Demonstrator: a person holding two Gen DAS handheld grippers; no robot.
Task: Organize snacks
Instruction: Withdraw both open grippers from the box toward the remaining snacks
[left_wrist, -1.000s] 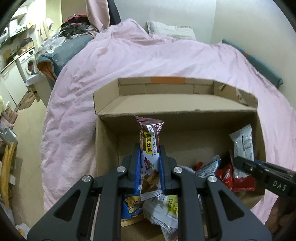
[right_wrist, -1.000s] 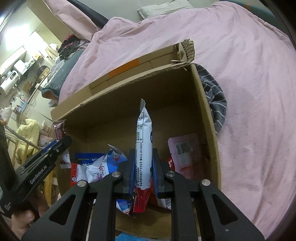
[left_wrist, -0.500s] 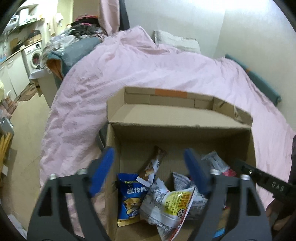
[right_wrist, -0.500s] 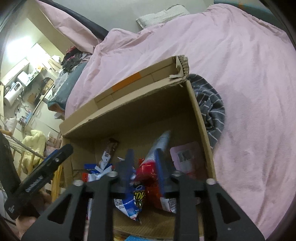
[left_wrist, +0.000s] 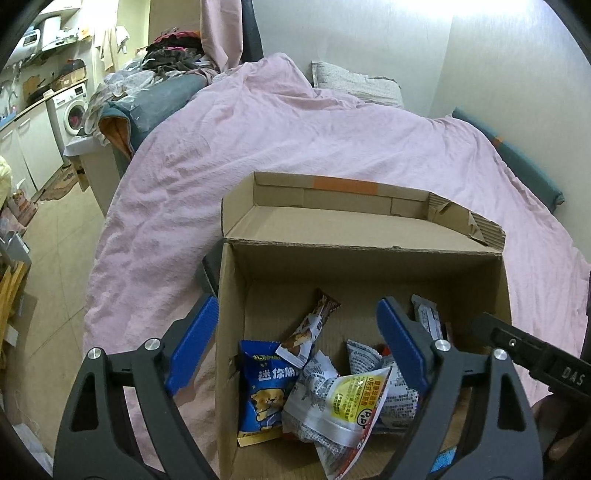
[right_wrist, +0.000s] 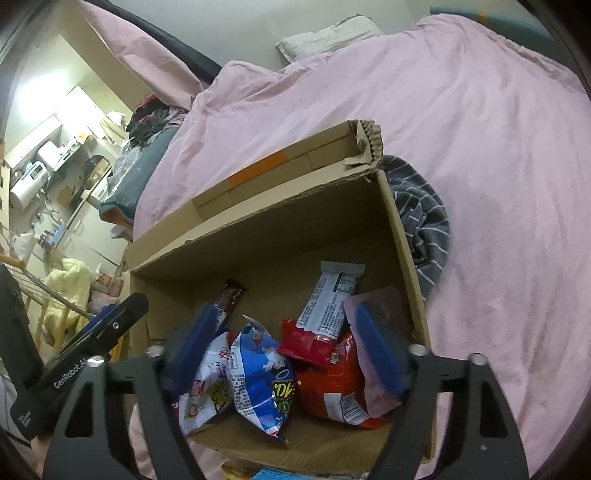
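Now that both grippers, left (left_wrist: 295, 339) and right (right_wrist: 286, 347), have let go and gape empty, the brown bar (left_wrist: 310, 328) and white bar (right_wrist: 330, 301) sit in the box (left_wrist: 369, 266), toward 12 o'clock, so that drop looks done.

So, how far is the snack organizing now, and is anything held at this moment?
Several snacks lie inside the cardboard box: the brown bar, the blue packet, the white-and-red bar and the red bag. Nothing is in hand: the left hand-held gripper and right hand-held gripper are both open and empty. Whether more snacks remain outside cannot be told.
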